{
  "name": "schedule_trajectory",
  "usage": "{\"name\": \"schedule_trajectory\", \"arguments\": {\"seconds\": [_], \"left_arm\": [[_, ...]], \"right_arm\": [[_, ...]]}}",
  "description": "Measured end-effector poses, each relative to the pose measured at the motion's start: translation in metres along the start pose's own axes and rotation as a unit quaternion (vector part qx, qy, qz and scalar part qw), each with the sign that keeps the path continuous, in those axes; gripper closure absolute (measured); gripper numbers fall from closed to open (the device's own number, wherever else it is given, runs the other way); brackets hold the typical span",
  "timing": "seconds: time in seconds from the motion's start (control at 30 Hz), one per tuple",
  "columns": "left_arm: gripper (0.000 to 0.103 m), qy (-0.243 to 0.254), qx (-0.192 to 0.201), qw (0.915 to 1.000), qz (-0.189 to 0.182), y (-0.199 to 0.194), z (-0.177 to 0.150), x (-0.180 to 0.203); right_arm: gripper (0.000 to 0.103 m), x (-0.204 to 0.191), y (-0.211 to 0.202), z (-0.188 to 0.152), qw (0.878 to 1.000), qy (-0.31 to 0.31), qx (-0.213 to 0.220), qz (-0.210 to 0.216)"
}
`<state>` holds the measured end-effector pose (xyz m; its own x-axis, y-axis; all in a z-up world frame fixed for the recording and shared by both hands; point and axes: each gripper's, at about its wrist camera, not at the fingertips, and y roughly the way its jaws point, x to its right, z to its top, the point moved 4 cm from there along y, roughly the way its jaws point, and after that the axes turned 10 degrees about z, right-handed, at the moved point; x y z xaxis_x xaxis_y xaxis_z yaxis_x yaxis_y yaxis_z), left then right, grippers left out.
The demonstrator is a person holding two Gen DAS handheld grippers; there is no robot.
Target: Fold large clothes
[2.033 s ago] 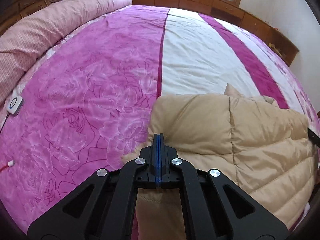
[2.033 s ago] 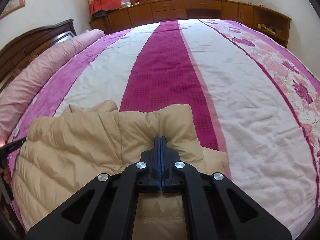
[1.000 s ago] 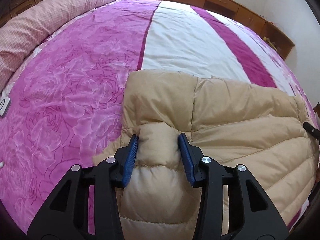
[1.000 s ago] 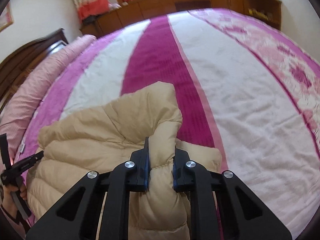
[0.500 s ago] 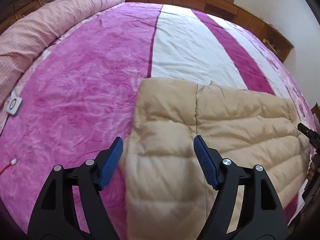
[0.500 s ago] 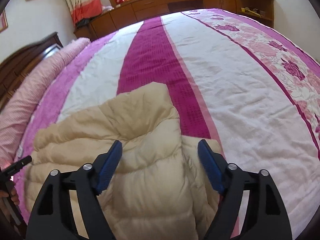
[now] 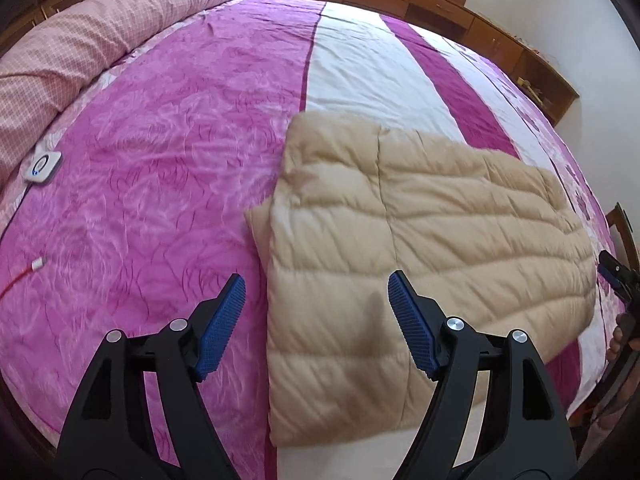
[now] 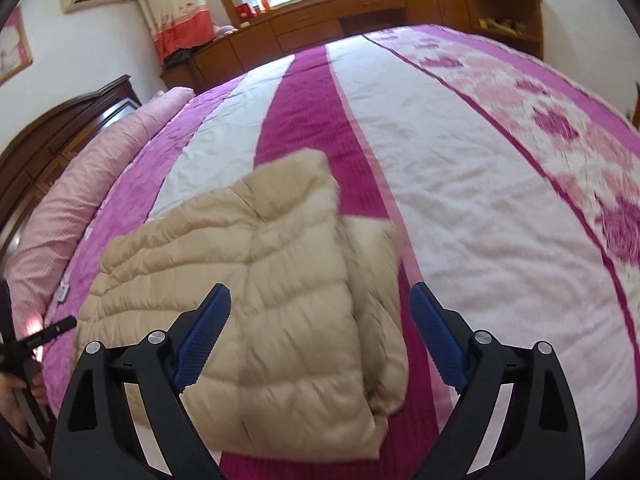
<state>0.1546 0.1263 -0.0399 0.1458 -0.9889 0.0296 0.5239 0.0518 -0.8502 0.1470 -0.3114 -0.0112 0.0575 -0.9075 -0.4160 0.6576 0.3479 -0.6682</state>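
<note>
A beige quilted down jacket lies folded into a thick rectangle near the front edge of the bed. In the left wrist view my left gripper hovers open above the jacket's near left corner, its blue pads clear of the cloth. In the right wrist view the same jacket lies below my right gripper, whose jaws are still opening with nothing pressed between them. The right gripper shows at the far right edge of the left wrist view, and the left gripper shows at the left edge of the right wrist view.
The bed carries a pink, magenta and white striped cover. A rolled pink quilt lies along the headboard side. A small white controller and a red cable rest on the cover at the left. Wooden cabinets line the far wall.
Both grippers let go of the jacket's folded edge, opened wide and drew back and up. The jacket settled flat into its fold.
</note>
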Motion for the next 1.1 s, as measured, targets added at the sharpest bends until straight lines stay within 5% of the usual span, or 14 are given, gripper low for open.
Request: {"name": "schedule_trajectory", "arguments": {"seconds": [0.37, 0.7, 0.87, 0.93, 1.1], "left_arm": [[0.026, -0.031, -0.031, 0.9988, -0.019, 0.019, -0.032, -0.009], [0.031, -0.083, -0.062, 0.9884, -0.111, 0.041, -0.036, -0.005], [0.074, -0.096, -0.072, 0.9805, -0.156, 0.038, -0.038, 0.002], [0.081, -0.088, -0.072, 0.98, -0.163, 0.03, -0.038, 0.006], [0.084, -0.061, -0.086, 0.9818, -0.158, 0.004, -0.044, 0.022]], "right_arm": [[0.014, 0.021, 0.02, -0.035, 0.996, 0.075, -0.043, 0.035], [0.012, 0.016, 0.045, -0.041, 0.99, 0.103, -0.066, 0.075], [0.055, 0.014, 0.037, -0.04, 0.983, 0.121, -0.059, 0.128], [0.071, 0.011, 0.029, -0.039, 0.98, 0.122, -0.056, 0.145], [0.078, 0.003, -0.003, -0.041, 0.982, 0.113, -0.046, 0.147]]}}
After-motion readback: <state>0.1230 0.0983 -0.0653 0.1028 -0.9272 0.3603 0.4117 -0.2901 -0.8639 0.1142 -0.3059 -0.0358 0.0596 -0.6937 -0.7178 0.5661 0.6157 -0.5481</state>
